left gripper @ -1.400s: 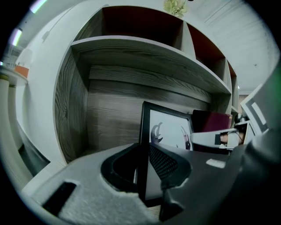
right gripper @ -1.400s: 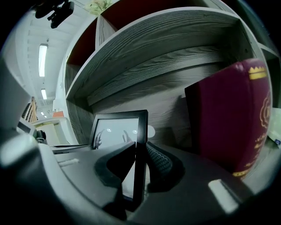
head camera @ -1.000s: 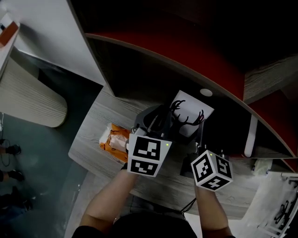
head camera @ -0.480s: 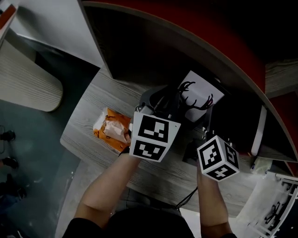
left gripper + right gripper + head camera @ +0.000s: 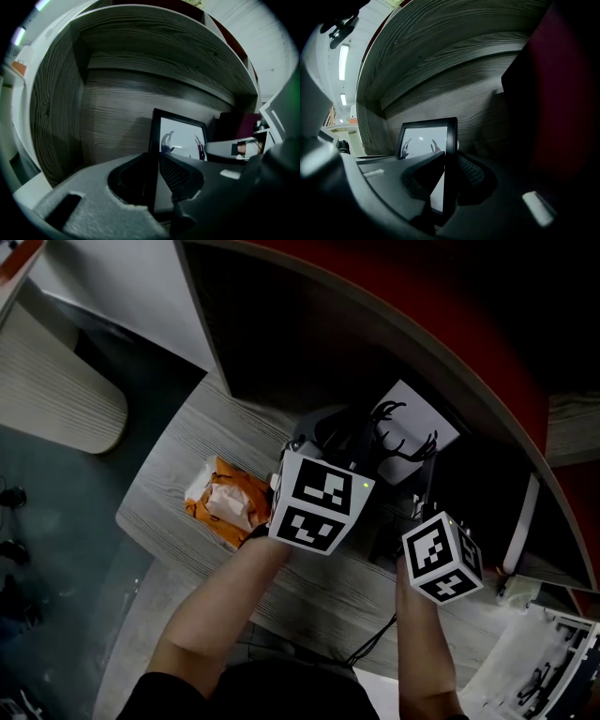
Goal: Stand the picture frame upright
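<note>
Only the gripper views show the grips. In the left gripper view the left gripper is clenched on the left black edge of the picture frame, which runs straight up between its jaws. In the right gripper view the right gripper is clamped the same way on the frame's right edge. The frame is raised, with its antler print facing the person. The jaws cover its lower edge, so whether it touches the wood cannot be told.

The same views show what the head view leaves in darkness: a wood-grain recess whose back wall rises behind the frame, and a left side wall well apart from it. The right gripper view alone shows a dark red panel near the frame's right side, so there is less room there than on the left.

The head view shows the bare forearms, the marker cubes, and the frame at the far right of the wood-grain desk, just under a curved overhanging edge. An orange packet lies on the desk left of the left gripper, close to that hand. The desk's near left corner lies open beyond the packet
</note>
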The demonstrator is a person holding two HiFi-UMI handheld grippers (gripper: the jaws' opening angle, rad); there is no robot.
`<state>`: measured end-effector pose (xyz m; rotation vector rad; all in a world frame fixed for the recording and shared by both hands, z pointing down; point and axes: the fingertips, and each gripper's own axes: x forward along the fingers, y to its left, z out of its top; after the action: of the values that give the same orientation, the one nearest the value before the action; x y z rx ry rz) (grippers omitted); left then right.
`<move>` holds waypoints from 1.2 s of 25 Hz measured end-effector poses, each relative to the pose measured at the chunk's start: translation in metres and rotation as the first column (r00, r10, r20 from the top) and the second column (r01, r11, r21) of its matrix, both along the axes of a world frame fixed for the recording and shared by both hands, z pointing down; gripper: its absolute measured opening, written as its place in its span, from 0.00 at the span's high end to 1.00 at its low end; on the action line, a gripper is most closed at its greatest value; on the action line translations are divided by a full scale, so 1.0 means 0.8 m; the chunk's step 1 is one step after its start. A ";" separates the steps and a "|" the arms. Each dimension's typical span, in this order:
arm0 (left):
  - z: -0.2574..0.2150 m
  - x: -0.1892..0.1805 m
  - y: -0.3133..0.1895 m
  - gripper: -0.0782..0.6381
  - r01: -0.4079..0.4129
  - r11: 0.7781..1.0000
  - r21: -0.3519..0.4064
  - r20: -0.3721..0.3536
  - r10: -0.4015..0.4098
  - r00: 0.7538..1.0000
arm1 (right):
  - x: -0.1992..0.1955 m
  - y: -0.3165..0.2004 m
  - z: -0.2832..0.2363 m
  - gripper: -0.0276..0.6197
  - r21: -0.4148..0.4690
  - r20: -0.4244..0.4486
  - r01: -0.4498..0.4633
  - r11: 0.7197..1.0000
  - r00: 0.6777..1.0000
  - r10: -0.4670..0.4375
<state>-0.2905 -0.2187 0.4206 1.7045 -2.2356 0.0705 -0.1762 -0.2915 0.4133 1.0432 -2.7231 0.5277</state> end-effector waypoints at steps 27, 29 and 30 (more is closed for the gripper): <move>0.007 -0.018 -0.038 0.80 0.016 0.999 0.028 -0.032 -0.015 0.999 | -0.013 -0.027 -0.016 0.86 0.018 0.060 -0.031 0.999 0.998 0.030; 0.007 -0.019 -0.039 0.80 0.013 1.000 0.028 -0.029 -0.013 1.000 | -0.013 -0.027 -0.015 0.86 0.023 0.055 -0.029 0.999 0.998 0.028; 0.007 -0.019 -0.039 0.80 0.012 1.000 0.029 -0.027 -0.011 1.000 | -0.013 -0.027 -0.015 0.86 0.024 0.053 -0.028 0.999 0.998 0.027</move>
<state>-0.3060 -0.2498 0.4261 1.6969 -2.2376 0.0122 -0.1863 -0.3130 0.4015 1.0890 -2.7715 0.5346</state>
